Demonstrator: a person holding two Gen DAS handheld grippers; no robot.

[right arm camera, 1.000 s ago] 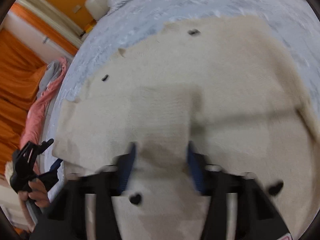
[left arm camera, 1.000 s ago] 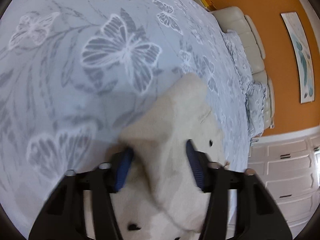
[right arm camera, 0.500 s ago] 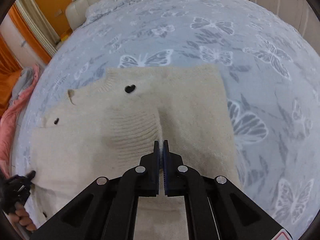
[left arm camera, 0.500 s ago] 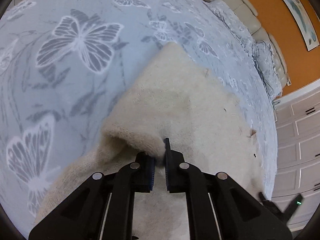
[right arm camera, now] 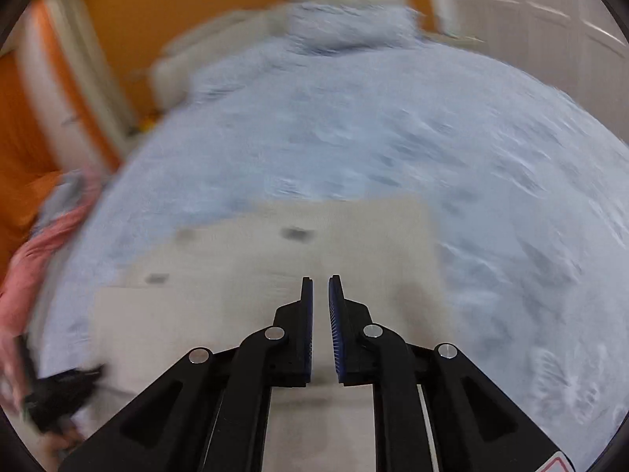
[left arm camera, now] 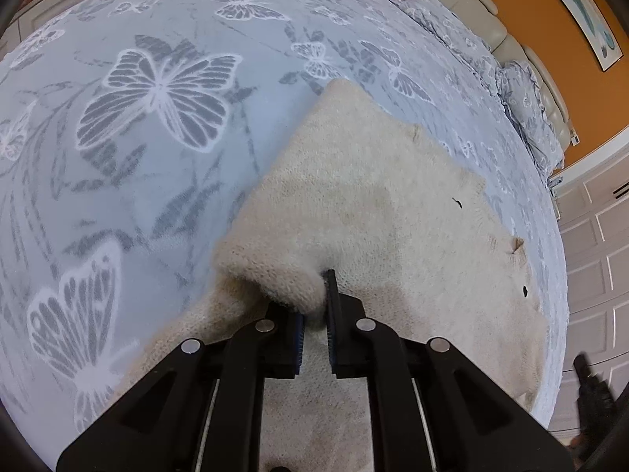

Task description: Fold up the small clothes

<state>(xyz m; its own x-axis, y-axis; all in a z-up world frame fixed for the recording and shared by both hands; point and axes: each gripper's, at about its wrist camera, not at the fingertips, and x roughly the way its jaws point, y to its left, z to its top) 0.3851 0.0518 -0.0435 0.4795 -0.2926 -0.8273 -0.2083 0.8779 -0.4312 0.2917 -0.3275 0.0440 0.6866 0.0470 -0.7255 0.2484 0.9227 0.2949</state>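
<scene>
In the left wrist view, the black left gripper (left arm camera: 314, 306) with blue pads has its jaws drawn close on a rolled fold of the cream knitted sweater (left arm camera: 377, 212), which lies spread on the pale blue bedspread with grey butterfly print (left arm camera: 157, 90). Small dark buttons dot the knit near its right edge.

The right wrist view is blurred. The black right gripper (right arm camera: 320, 314) hangs above the sweater (right arm camera: 255, 275), its jaws parted by a narrow gap with nothing between them. A pink garment (right arm camera: 35, 251) lies at the bedspread's (right arm camera: 393, 126) left edge.
</scene>
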